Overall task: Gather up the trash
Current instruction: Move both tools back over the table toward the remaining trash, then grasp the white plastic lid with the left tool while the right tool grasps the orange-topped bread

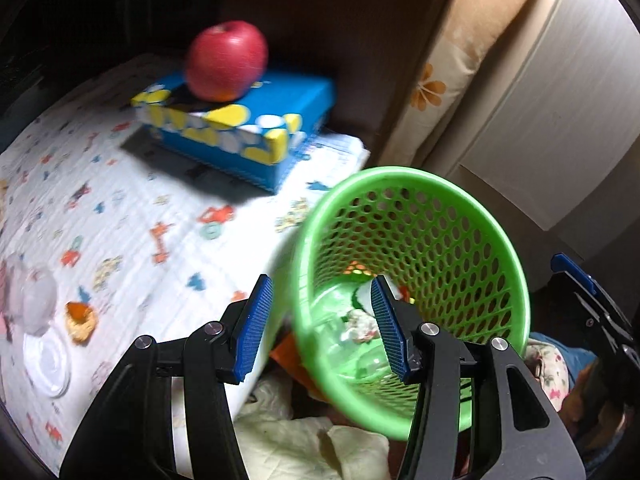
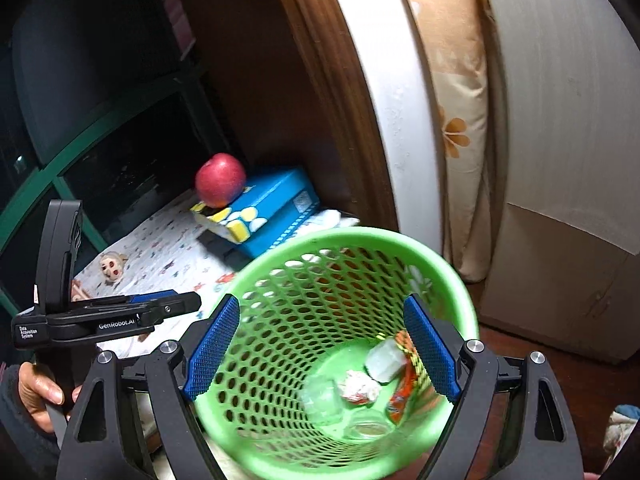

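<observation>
A green mesh waste basket [image 1: 448, 236] hangs tilted beside the edge of the patterned table cloth [image 1: 132, 216]. My left gripper [image 1: 320, 324] is open, with one finger outside the near rim and the other inside the basket. Inside lie crumpled wrappers and clear plastic cups [image 2: 360, 392]. My right gripper [image 2: 320, 352] is open, its fingers either side of the basket [image 2: 320, 280]. On the cloth at the left lie a clear plastic cup [image 1: 30, 304], a clear lid [image 1: 50, 360] and an orange-filled paper cup [image 1: 81, 320].
A red apple [image 1: 226, 60] rests on a blue and yellow box [image 1: 248, 128] at the back of the table. A small doll face [image 2: 112, 266] lies on the cloth. A floral curtain [image 2: 456, 132] and a white cabinet [image 2: 560, 280] stand to the right. Cloths lie below the basket.
</observation>
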Demonstrator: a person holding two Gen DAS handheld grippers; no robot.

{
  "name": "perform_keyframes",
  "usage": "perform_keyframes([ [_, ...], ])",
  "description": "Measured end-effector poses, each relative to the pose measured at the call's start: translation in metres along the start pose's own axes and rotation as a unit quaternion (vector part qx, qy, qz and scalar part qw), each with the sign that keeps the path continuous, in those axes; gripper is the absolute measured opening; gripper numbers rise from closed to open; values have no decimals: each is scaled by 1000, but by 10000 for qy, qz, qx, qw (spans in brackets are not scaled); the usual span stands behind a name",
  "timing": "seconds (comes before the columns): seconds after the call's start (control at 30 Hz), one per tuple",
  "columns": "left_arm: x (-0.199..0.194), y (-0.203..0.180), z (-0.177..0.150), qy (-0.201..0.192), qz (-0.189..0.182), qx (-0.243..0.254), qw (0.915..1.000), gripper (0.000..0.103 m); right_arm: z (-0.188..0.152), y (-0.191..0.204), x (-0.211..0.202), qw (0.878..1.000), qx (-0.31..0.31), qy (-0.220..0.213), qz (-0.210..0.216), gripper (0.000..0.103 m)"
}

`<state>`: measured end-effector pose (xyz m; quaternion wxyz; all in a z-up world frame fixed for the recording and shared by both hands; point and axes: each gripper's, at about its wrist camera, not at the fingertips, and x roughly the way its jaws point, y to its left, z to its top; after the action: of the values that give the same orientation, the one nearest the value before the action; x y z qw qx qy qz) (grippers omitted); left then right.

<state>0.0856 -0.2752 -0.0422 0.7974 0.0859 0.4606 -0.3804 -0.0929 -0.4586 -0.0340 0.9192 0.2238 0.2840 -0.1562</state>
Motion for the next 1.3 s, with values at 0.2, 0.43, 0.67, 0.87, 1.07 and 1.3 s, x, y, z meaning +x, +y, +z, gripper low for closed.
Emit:
perform_keyframes([
  [0.2,-33,52,-22,-253,360,-506,9977,58,1,56,7,9984,-425,57,381,83],
  [0.43,-61,127,-56,-358,923,-1106,9889,58,-5,111,24,9937,-799,226,749,83],
  [0.67,-77,192,-84,-416,1333,-1617,9769,58,-18,161,48,9867,-1145,493,1045,83],
  [0.87,-80,243,-102,-388,1565,-1998,9665,58,-33,194,74,9791,-1450,785,1193,83],
  [1.07,-69,277,-109,-258,1483,-2216,9634,55,-47,216,101,9723,-1671,1038,1261,83],
  [1.3,-46,300,-108,-31,1308,-2317,9640,42,-55,230,127,9682,-1787,1245,1235,83],
])
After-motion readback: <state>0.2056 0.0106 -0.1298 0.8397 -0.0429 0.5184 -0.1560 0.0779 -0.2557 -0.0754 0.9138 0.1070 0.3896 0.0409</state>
